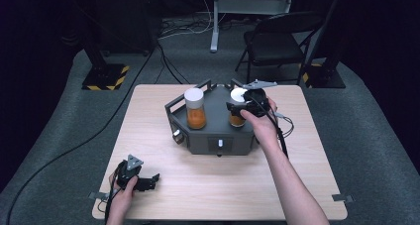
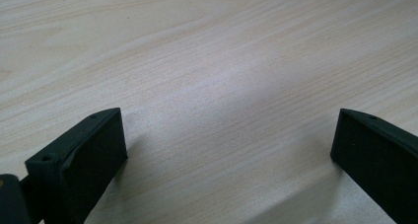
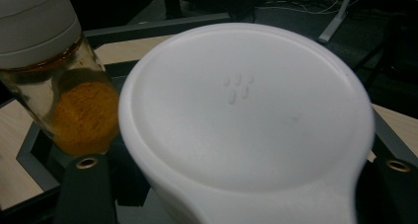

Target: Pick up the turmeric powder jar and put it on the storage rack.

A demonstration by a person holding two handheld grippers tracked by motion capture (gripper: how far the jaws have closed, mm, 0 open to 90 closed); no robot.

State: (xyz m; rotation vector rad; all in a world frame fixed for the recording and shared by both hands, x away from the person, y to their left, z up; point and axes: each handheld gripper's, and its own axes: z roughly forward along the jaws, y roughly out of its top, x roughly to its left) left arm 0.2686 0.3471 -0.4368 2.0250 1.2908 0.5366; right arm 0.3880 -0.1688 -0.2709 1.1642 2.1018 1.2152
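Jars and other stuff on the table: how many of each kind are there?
Clear glass jars with white lids and orange powder: 2
Dark grey metal rack: 1
Black hand-held grippers: 2
Total: 5

Looking down from high on the table (image 1: 297,185); close above bare wood; very near the white lid (image 3: 246,115), shared with overhead.

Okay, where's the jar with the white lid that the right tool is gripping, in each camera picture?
High view: the gripped jar stands right of centre on the dark stand, under the right tool.
Left gripper view: not in it.
Right gripper view: its white lid spreads across the centre.
Shared landmark: the other jar.
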